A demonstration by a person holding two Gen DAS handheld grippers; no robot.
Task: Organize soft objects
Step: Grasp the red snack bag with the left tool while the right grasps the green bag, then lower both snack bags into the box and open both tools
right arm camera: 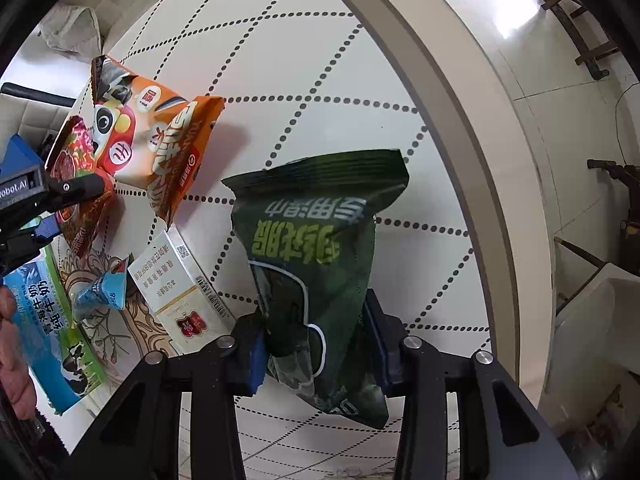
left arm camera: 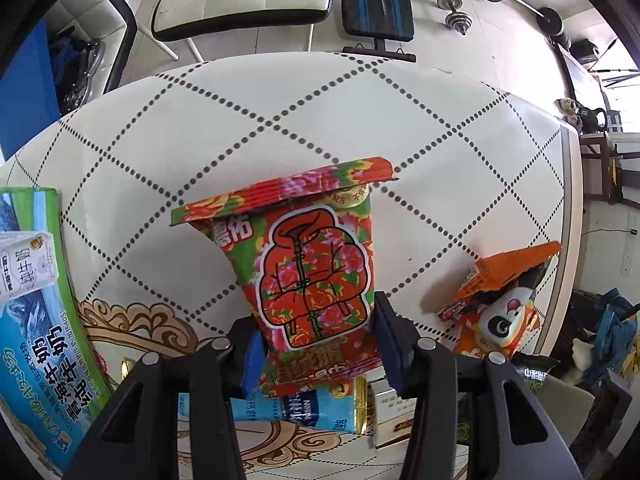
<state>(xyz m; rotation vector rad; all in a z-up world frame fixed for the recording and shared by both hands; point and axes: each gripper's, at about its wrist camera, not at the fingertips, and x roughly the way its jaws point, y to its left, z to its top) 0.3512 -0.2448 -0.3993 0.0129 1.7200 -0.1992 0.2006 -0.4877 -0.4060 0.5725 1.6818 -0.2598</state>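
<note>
A red floral snack packet (left arm camera: 316, 264) sits between the blue pads of my left gripper (left arm camera: 318, 352), which is shut on its lower part. In the right wrist view that same packet (right arm camera: 80, 184) shows at the far left, with the left gripper (right arm camera: 66, 208) around it. My right gripper (right arm camera: 316, 352) is shut on a dark green packet (right arm camera: 316, 240) near its bottom end. Both grippers point steeply down at the white dotted table (left arm camera: 320, 112). An orange panda packet (left arm camera: 500, 312) lies loose on the table between them, tilted in the right wrist view (right arm camera: 160, 128).
A blue-green milk carton box (left arm camera: 40, 320) lies at the left. A white box (right arm camera: 176, 292) and a small blue packet (right arm camera: 100, 292) lie near the front. The table's rim (right arm camera: 460, 120) curves to the right. A hand (right arm camera: 12, 360) shows at the left edge.
</note>
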